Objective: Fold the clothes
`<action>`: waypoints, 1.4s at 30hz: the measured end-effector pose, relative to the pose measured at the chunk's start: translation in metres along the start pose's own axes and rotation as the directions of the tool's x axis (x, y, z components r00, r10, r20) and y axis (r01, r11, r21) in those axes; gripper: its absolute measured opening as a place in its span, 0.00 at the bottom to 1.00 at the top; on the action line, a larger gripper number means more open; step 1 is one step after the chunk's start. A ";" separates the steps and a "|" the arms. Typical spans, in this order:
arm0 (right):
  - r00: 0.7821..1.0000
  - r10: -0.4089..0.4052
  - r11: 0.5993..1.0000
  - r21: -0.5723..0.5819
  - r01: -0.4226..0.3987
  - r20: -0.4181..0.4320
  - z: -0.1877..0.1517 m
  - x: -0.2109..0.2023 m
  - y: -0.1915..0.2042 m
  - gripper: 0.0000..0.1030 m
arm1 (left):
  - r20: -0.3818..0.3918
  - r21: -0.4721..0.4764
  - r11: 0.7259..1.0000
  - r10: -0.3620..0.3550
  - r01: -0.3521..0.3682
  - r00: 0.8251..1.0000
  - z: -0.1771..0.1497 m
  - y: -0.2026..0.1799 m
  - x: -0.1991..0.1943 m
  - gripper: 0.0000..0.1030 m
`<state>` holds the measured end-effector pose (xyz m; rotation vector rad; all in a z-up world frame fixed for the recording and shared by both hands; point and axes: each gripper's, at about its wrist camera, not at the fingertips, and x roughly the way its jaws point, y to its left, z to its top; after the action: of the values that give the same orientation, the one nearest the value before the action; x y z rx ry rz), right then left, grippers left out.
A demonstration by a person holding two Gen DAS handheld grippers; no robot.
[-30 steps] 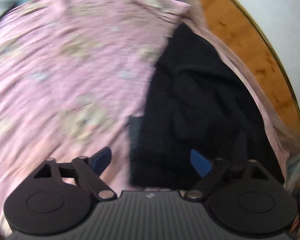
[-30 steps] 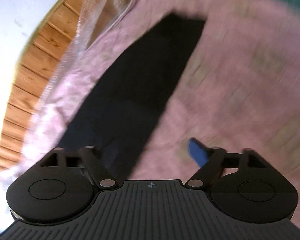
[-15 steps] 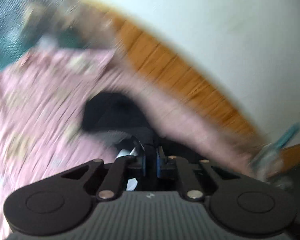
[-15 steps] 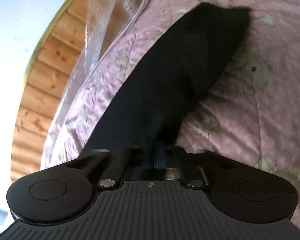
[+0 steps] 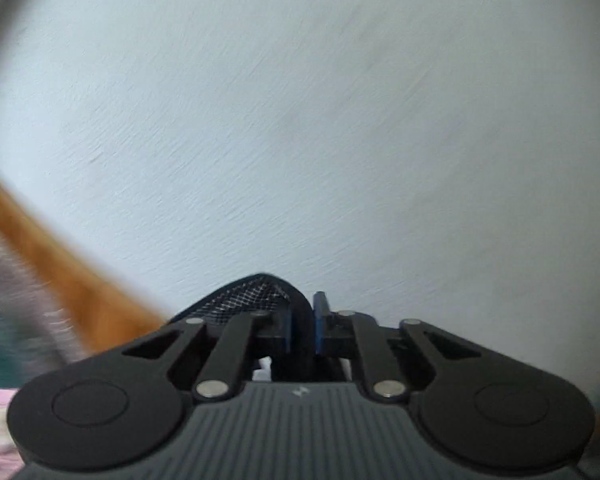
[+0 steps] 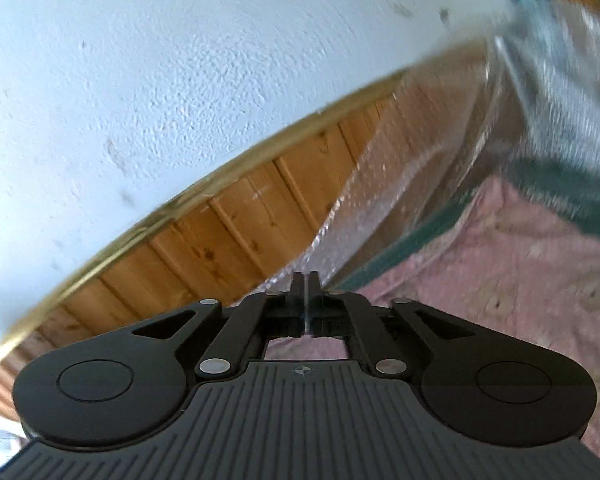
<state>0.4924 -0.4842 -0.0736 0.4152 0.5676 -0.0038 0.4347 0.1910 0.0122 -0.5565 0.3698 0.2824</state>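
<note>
- The left gripper [image 5: 302,322] is closed on a fold of black garment [image 5: 256,298]: dark mesh-textured cloth bunches up between and over its blue pads [image 5: 319,320], rising in a small peak just past the left finger. Its jaws have just been opening a little, with the cloth between them throughout.
- The garment hangs from that grip, off the bed; how much of it hangs below cannot be seen in the left wrist view.
- The right gripper [image 6: 305,300] has its fingers drawn almost together, with only a thin sliver of light between them. Its jaws have just been parting slightly. No cloth shows between them in the right wrist view, and whether they pinch a thin edge cannot be told.
- Below and to the right of the right gripper lies the pink patterned bedsheet [image 6: 512,280].
- Along the sheet's far edge runs a dark green band [image 6: 412,248], and beyond it a sheet of clear plastic film [image 6: 400,196] stands up, blurred.
- Behind the film is the wooden plank panelling [image 6: 204,252], capped by a yellowish trim.
- Farthest off is the pale textured wall [image 5: 300,120], which fills most of the left wrist view.
</note>
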 end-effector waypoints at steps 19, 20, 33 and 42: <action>0.706 0.153 0.828 -0.300 -0.474 -0.692 -0.363 -0.133 0.149 0.00 | -0.362 0.506 0.853 0.342 -0.126 0.867 -0.284 0.135 -0.050 0.50; 0.713 0.149 0.812 -0.326 -0.484 -0.685 -0.358 -0.135 0.152 0.00 | -0.359 0.469 0.875 0.311 -0.118 0.880 -0.273 0.136 -0.058 0.18; 0.986 -0.147 0.806 -0.588 0.073 -0.078 -0.049 -0.236 0.052 0.07 | -0.078 0.114 0.978 0.182 -0.172 0.980 -0.081 0.197 -0.282 0.02; 0.733 0.200 0.823 -0.295 -0.486 -0.651 -0.350 -0.200 0.089 0.80 | -0.293 0.030 0.951 0.304 -0.309 0.906 -0.162 0.275 -0.242 0.02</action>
<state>0.1508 -0.2908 -0.2024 0.0466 1.0819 0.6504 0.0772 0.2853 -0.1410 -0.5580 0.7494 0.5090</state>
